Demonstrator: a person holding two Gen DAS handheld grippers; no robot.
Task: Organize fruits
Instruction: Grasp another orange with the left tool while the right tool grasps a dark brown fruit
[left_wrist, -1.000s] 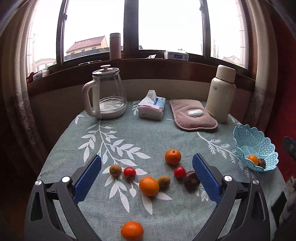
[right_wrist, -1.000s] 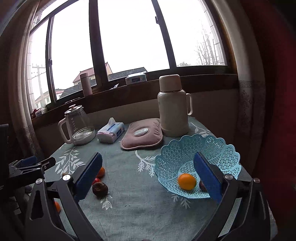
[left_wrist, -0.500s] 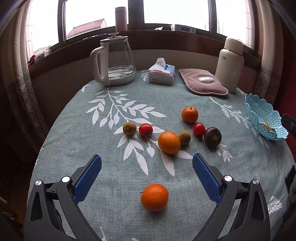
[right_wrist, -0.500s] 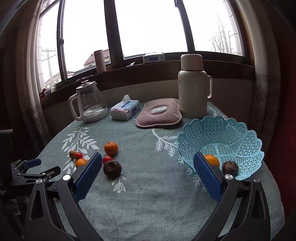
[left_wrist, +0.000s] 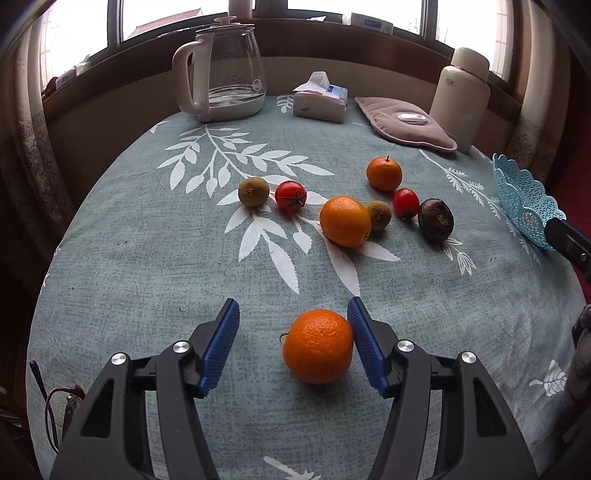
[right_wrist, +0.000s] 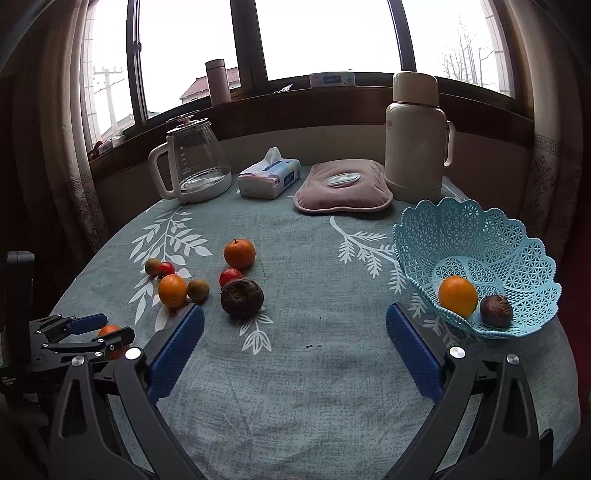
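My left gripper (left_wrist: 293, 314) is open around a near orange (left_wrist: 317, 345) on the tablecloth; its right pad touches the fruit, and the left pad stands apart from it. Beyond lie a large orange (left_wrist: 344, 220), a mandarin (left_wrist: 384, 173), two red tomatoes (left_wrist: 290, 195), two brownish fruits (left_wrist: 253, 191) and a dark purple fruit (left_wrist: 436, 220). My right gripper (right_wrist: 294, 326) is open and empty above the cloth, left of the blue lattice basket (right_wrist: 517, 236), which holds an orange (right_wrist: 458, 296) and a dark fruit (right_wrist: 495, 311). The left gripper (right_wrist: 98, 332) shows at the right wrist view's left edge.
At the table's far side stand a glass kettle (left_wrist: 225, 70), a tissue pack (left_wrist: 320, 99), a pink heating pad (left_wrist: 406, 123) and a cream thermos (left_wrist: 461, 92). Red-framed glasses (left_wrist: 55, 410) lie at the near left edge. The basket (left_wrist: 524, 199) sits at the right edge.
My left gripper has dropped forward to the near orange and its jaws have narrowed around it. My right gripper has tilted down a little and stays open.
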